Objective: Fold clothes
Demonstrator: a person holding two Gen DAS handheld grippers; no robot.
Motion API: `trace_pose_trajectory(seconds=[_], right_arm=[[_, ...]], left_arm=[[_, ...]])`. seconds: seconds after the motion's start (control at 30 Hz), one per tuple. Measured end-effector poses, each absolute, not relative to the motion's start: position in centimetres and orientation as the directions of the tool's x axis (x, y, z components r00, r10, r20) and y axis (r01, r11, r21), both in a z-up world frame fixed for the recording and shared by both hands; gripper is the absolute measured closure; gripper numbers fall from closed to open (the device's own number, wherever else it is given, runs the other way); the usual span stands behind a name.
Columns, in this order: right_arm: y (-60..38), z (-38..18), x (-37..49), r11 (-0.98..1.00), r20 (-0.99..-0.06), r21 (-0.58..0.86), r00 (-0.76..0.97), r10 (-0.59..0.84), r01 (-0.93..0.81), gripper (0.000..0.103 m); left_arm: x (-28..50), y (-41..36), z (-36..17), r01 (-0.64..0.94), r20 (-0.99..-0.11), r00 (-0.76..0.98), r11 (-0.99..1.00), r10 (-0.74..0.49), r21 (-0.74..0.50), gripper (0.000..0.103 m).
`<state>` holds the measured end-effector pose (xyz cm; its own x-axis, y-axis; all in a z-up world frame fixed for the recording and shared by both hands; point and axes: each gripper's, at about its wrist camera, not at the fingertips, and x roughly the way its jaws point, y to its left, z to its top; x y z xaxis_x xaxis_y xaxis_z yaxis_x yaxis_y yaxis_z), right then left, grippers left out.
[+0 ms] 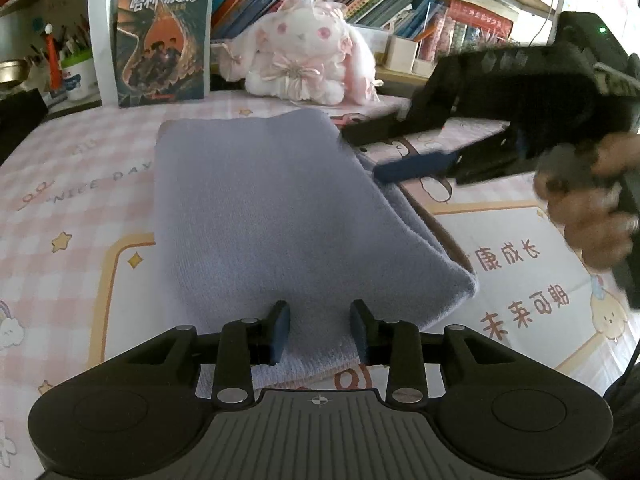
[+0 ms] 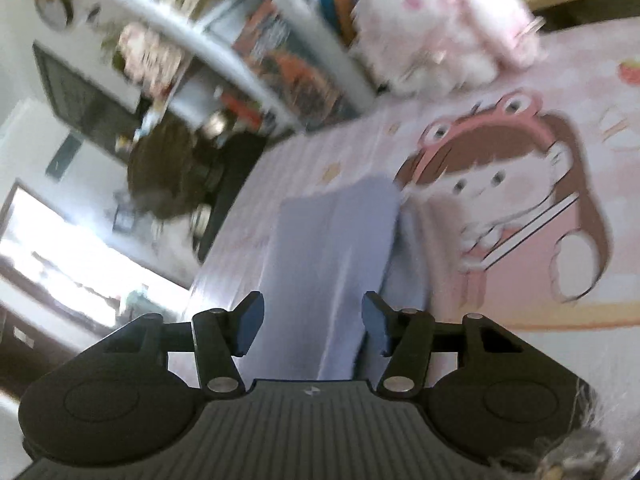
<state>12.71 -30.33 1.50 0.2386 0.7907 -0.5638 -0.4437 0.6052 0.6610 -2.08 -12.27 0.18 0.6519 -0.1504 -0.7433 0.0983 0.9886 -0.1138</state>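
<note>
Both tongs released: my left tongs (image 1: pixel 319 330) at cloth (image 1: pixel 280 216) near edge, right tongs (image 1: pixel 360 152) at 2 o'clock. I'd grip both layers squarely before folding.

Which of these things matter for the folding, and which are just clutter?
Job:
folded lilac cloth
left tongs, open
right tongs, open

Lying about:
plush rabbit
Harry Potter book
shelved books
pen cup

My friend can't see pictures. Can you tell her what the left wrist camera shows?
A folded lilac-blue cloth lies on a pink cartoon mat, with the open left gripper over its near edge. The right gripper, held in a hand, reaches in at the cloth's far right side. A plush bunny sits by books behind.
</note>
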Motion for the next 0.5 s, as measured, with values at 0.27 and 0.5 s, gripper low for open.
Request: trace_pose_trajectory(seconds=[0.27, 0.5], right_arm=[[-27.9, 3.1, 9.0, 0.571, -0.604, 0.452, 0.236, 0.761, -0.685, 0.092], [-30.2, -1.1, 10.7, 0.678, -0.66, 0.533, 0.253, 0.708, -0.506, 0.093]], left_arm=[[-1.8, -11.9, 0.0, 0.073, -0.741, 0.653, 0.987, -0.157, -0.144, 0.069], [-1.7, -12.2, 0.0, 0.092, -0.747, 0.644, 0.987, -0.162, -0.134, 0.069]])
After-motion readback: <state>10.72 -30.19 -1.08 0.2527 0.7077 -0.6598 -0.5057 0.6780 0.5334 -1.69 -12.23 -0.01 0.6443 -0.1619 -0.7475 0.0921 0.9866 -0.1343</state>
